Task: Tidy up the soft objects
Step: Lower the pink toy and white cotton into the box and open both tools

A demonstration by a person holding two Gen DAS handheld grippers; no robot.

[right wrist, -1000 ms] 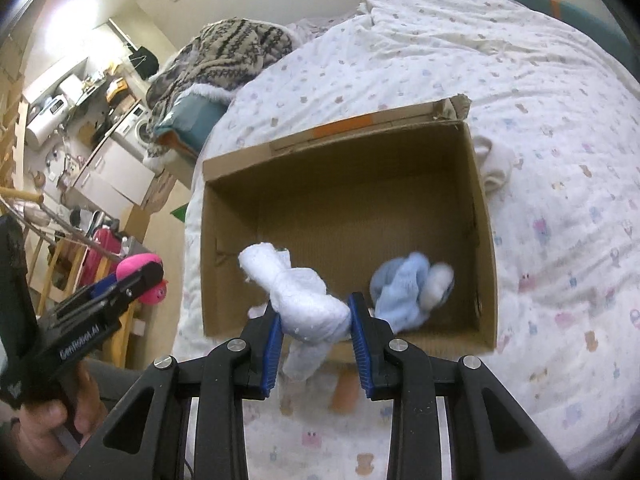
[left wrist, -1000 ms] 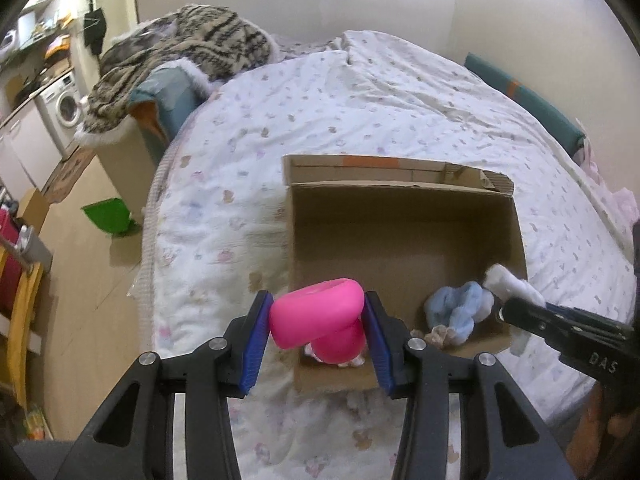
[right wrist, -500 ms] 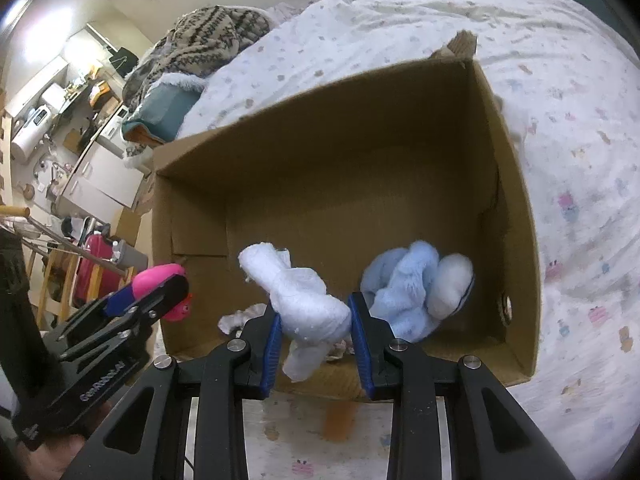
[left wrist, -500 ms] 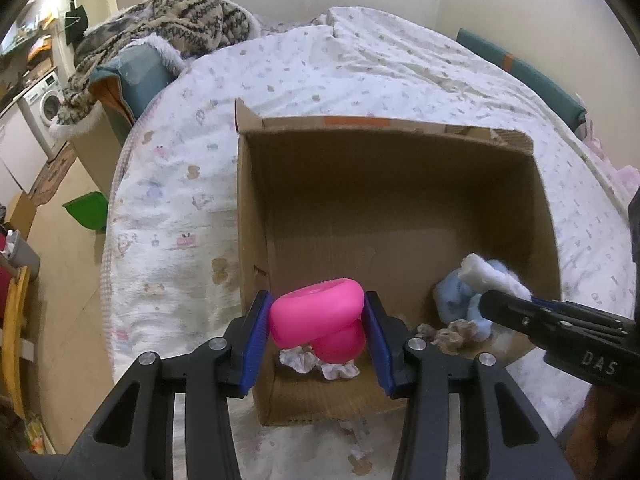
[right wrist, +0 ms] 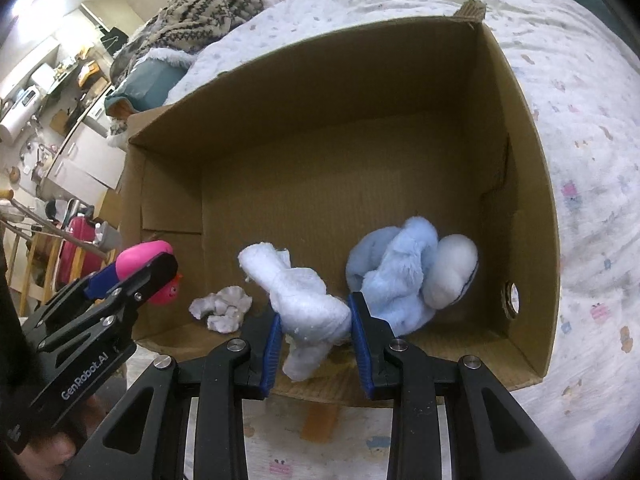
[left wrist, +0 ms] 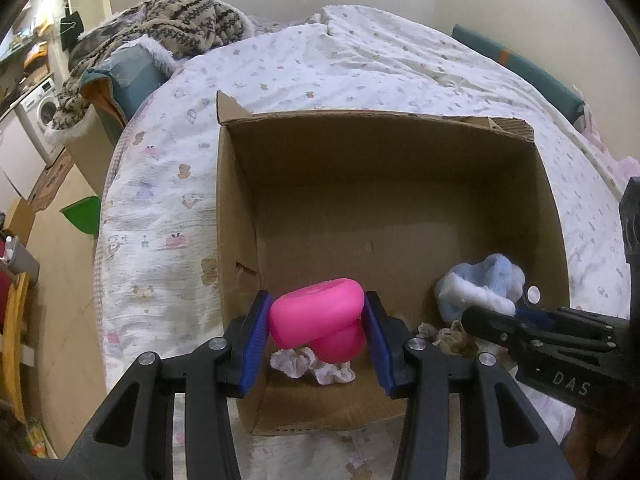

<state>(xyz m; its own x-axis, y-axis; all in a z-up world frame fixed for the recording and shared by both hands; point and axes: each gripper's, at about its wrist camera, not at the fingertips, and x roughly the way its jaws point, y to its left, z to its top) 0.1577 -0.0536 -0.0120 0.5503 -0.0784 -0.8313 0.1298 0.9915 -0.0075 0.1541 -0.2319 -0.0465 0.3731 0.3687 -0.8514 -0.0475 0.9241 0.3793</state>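
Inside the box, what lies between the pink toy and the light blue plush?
In the right wrist view, a small crumpled white cloth and the white plush held by the right tool.

My left gripper [left wrist: 316, 334] tilts steeply down, its blue pads [left wrist: 253, 344] pressed on something pink. My right gripper [right wrist: 314, 334] slants down likewise, pads squeezing a white bundle. At the picture's lower left, what seems my hand [right wrist: 48, 454] grips the left handle.

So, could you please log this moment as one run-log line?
left gripper: shut on pink toy | right gripper: shut on white plush | both over cardboard box | blue plush inside
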